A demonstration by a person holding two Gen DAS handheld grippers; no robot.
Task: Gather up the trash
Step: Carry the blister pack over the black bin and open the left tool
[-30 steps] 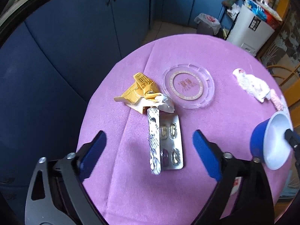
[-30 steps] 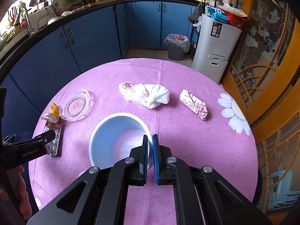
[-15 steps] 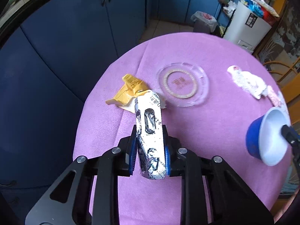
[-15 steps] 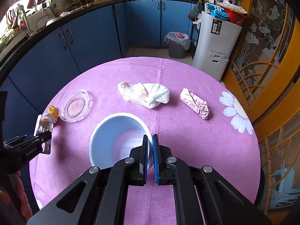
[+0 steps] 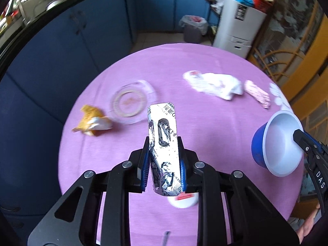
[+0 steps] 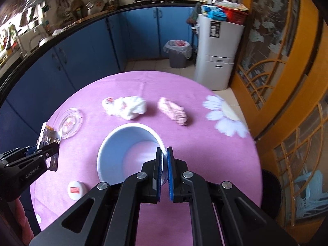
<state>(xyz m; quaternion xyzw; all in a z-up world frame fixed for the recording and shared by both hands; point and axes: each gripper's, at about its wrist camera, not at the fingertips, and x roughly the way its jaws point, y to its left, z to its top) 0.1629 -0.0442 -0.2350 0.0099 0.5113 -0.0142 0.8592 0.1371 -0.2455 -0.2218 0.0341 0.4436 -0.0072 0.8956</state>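
The left gripper [image 5: 164,162] clenches a foil blister pack [image 5: 164,143] whose printed face only its own camera shows, while the right gripper [image 6: 163,172] pinches the bowl [image 6: 131,153] rim, half hidden.

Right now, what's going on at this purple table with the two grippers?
Someone is clearing trash. The left gripper is shut on a used foil blister pack, held above the table. The right gripper pinches the rim of a blue bowl, which looks empty. A yellow wrapper, white crumpled plastic and a pink wrapper lie uncollected.
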